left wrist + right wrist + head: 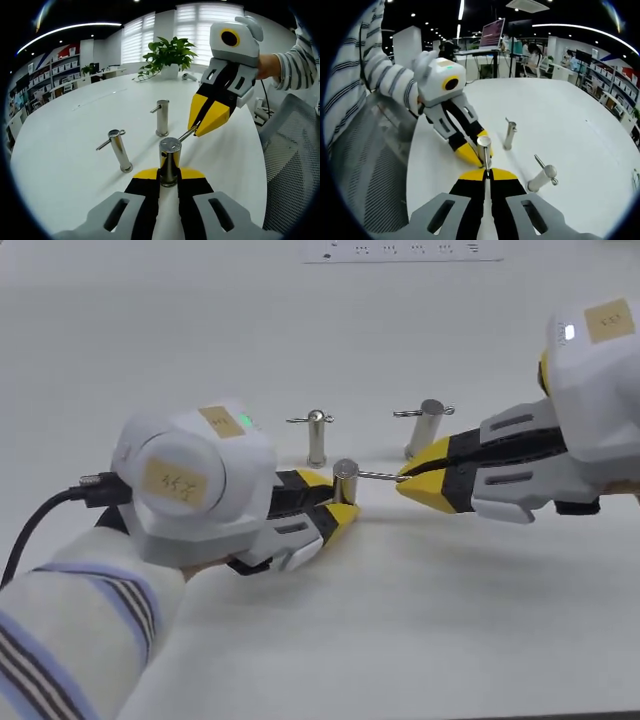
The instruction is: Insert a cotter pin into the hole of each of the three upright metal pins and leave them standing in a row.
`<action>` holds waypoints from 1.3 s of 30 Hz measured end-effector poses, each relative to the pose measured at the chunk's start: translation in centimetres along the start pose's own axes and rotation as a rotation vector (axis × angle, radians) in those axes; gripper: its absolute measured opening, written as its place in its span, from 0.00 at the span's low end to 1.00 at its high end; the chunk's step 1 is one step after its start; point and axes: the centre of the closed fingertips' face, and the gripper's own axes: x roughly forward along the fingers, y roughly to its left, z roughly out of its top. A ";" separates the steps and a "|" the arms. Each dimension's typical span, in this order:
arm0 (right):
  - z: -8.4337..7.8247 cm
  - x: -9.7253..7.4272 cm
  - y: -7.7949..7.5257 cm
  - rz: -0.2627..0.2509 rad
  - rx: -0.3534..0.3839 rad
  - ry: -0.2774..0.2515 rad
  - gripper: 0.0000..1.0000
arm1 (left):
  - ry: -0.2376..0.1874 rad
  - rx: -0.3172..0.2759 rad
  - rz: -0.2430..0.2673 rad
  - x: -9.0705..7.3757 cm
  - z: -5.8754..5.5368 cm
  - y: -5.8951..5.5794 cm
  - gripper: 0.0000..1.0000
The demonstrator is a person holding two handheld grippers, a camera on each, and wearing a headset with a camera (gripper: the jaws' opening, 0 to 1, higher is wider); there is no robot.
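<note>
Three upright metal pins stand on the white table. The near pin [345,480] [170,157] [484,147] sits between the jaws of my left gripper [335,502] [169,176], which is shut on its lower part. My right gripper [405,480] [487,174] comes in from the right, shut on a thin cotter pin [377,476] [186,134]. The cotter pin's tip meets the near pin just below its head. The middle pin [317,436] [120,150] and the right pin [428,426] [161,117] each carry a cotter pin through their tops.
A power strip [400,250] lies at the far edge of the table. A black cable [40,515] trails from my left gripper. Bare white tabletop [450,620] lies in front of the grippers. A potted plant [170,55] stands far off.
</note>
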 end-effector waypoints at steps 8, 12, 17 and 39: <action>0.6 1.1 -0.1 0.000 -0.002 -0.026 0.04 | 0.007 0.003 0.000 0.0 0.0 0.0 0.11; 1.1 1.8 0.2 0.004 -0.016 -0.033 0.05 | 0.010 0.001 0.001 0.0 0.0 0.0 0.11; 1.3 1.9 0.3 0.020 -0.017 -0.025 0.06 | 0.011 0.005 0.001 0.0 0.0 0.0 0.11; 1.6 0.9 0.6 0.014 -0.045 -0.019 0.03 | 0.011 -0.004 0.000 0.1 -0.1 0.1 0.11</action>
